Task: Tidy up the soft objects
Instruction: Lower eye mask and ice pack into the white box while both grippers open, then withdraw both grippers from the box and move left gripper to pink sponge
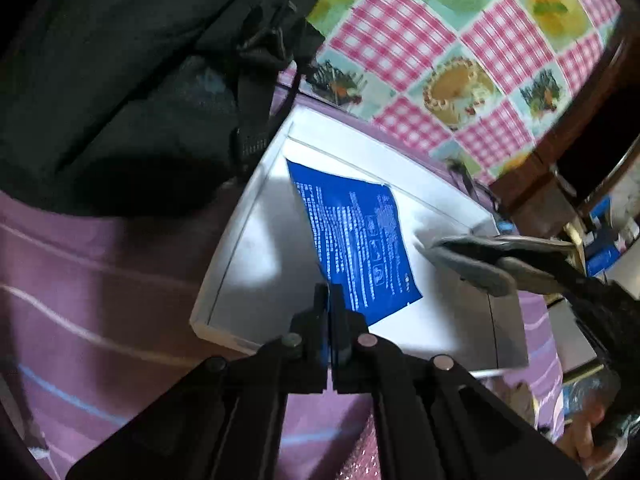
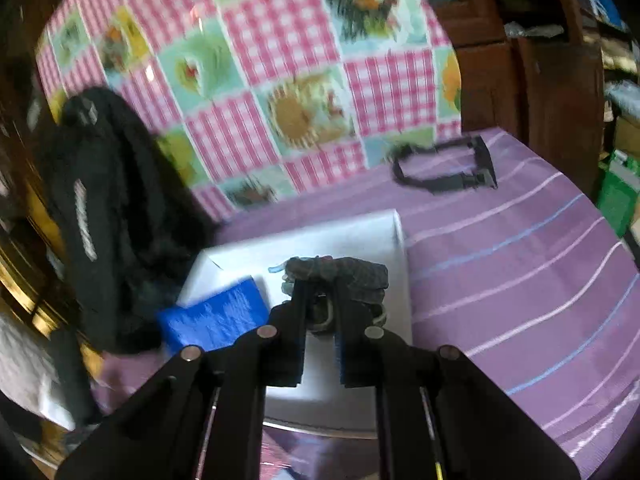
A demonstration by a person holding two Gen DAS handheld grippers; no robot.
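A white tray (image 1: 256, 224) lies on a purple striped cloth. My left gripper (image 1: 331, 300) is shut on the near edge of a blue soft pack (image 1: 356, 236) with white print, held over the tray. The pack also shows in the right wrist view (image 2: 216, 320) at the tray's left. My right gripper (image 2: 319, 296) is shut on a dark grey fabric bundle (image 2: 344, 272) above the tray (image 2: 360, 232). In the left wrist view the right gripper's fingers (image 1: 500, 248) enter from the right with the grey fabric (image 1: 472, 272).
A black bag (image 1: 120, 80) lies left of the tray, also in the right wrist view (image 2: 104, 208). A black strap (image 2: 444, 168) lies on the purple cloth (image 2: 520, 264) at the back right. A pink chequered cloth (image 2: 256, 80) hangs behind. Wooden furniture (image 2: 560, 80) stands right.
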